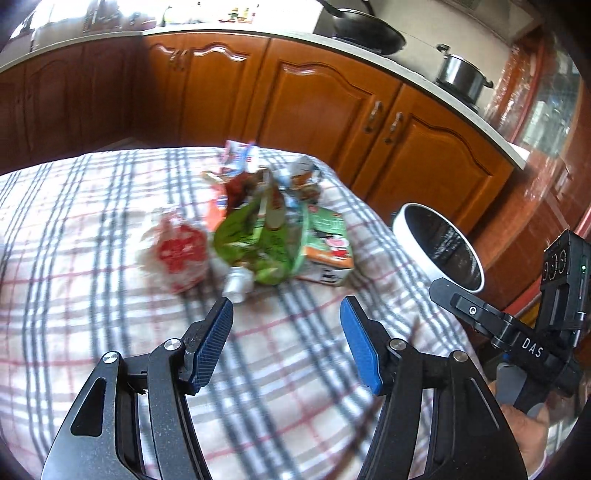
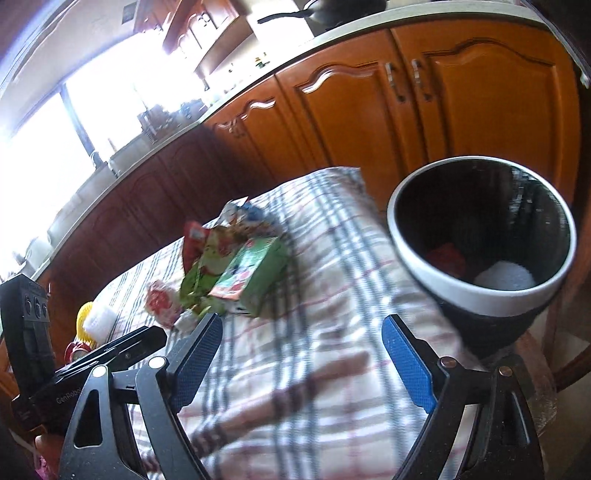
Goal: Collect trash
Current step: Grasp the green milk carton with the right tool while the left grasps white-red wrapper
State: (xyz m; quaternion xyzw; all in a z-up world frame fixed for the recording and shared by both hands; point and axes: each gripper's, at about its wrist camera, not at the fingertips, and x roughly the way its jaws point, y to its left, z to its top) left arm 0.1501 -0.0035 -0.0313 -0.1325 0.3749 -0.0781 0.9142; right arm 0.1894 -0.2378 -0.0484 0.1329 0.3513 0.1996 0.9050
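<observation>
A pile of trash lies on the checked tablecloth [image 1: 92,295]: a green bag [image 1: 255,243], a green and orange carton [image 1: 327,247], a red and white wrapper [image 1: 177,251] and a small white bottle [image 1: 238,282]. My left gripper [image 1: 286,302] hovers just short of the bottle, open, with nothing between its blue pads. My right gripper [image 2: 302,320] is open and empty over the cloth, between the carton [image 2: 251,273] and the bin [image 2: 509,299]. The bin is black with a white rim and stands off the table's right edge. A red item [image 2: 445,258] and a white item [image 2: 504,277] lie inside it.
Wooden kitchen cabinets [image 1: 314,99] run behind the table, with a wok [image 1: 365,29] and a pot [image 1: 461,75] on the counter. A yellow and white object [image 2: 92,319] sits at the table's left. The left device [image 2: 92,365] shows at the right wrist view's left edge.
</observation>
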